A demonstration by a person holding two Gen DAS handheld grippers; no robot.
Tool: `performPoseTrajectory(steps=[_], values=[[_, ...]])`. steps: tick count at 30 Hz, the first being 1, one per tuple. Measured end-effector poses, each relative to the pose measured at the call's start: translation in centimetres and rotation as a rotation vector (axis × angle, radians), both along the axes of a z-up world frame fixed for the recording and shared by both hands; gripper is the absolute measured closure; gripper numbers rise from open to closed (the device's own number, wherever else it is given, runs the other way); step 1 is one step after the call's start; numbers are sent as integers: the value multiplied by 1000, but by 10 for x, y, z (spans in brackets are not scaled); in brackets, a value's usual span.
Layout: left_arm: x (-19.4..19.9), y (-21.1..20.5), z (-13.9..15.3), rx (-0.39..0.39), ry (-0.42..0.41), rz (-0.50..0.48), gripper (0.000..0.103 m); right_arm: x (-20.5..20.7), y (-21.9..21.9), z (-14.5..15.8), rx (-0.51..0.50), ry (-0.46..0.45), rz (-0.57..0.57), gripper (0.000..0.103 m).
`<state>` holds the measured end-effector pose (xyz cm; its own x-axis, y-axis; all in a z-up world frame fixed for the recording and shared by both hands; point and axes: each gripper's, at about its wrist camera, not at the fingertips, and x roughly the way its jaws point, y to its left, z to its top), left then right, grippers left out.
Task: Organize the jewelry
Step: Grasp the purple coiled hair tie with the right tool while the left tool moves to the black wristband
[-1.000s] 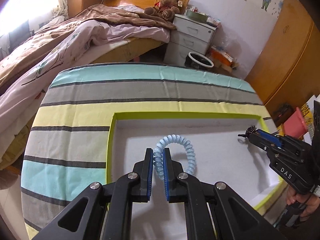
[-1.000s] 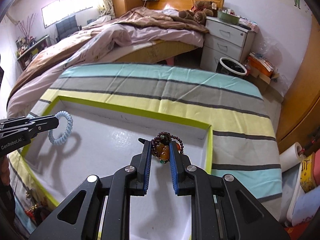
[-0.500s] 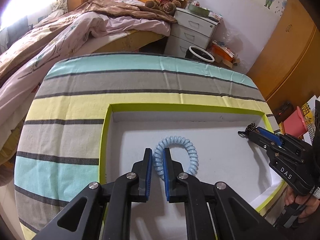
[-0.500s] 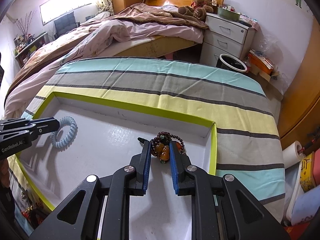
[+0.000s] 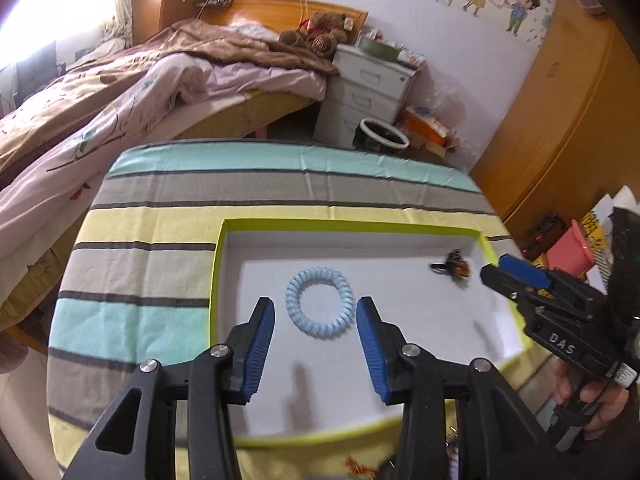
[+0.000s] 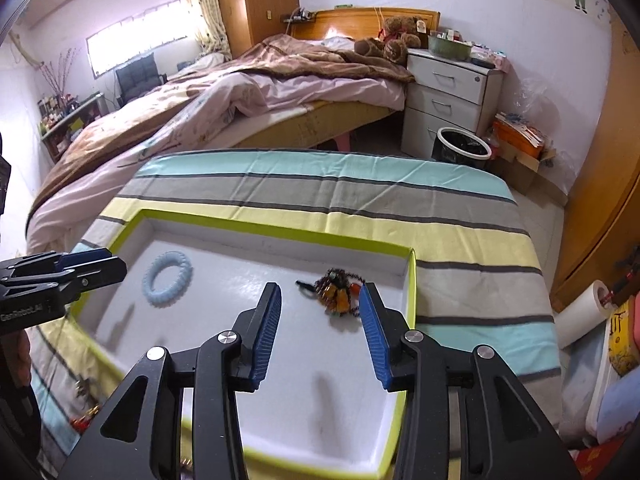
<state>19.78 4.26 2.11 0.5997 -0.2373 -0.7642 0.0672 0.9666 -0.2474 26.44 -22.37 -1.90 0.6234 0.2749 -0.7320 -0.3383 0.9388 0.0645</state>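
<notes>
One shallow tray with a lime-green rim sits on one striped cloth, and it holds two pieces of jewelry: one pale blue coil ring and one dark beaded bracelet with amber stones. Two grippers are in view, the left gripper and the right gripper, each with two blue-padded fingers. Behind stand one bed, one white nightstand showing three drawers, and one bin.
</notes>
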Motion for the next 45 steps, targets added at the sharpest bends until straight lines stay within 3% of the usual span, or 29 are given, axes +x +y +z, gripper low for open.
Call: performPoseTrajectory(steps=[13,22,39,45], values=[[-79,8,20,-8,-56,36,60,-80,-9,10,72,-17,113,61],[-121,4,13,-24,-53,13,60,-114,-5,-11,63,28,180,61],[-148,14,-5,-47,-14,30,60,-123,9,-39,19,114,243,71],[-146,13,-4,-46,-14,34,60,-126,16,-38,-43,80,261,71]])
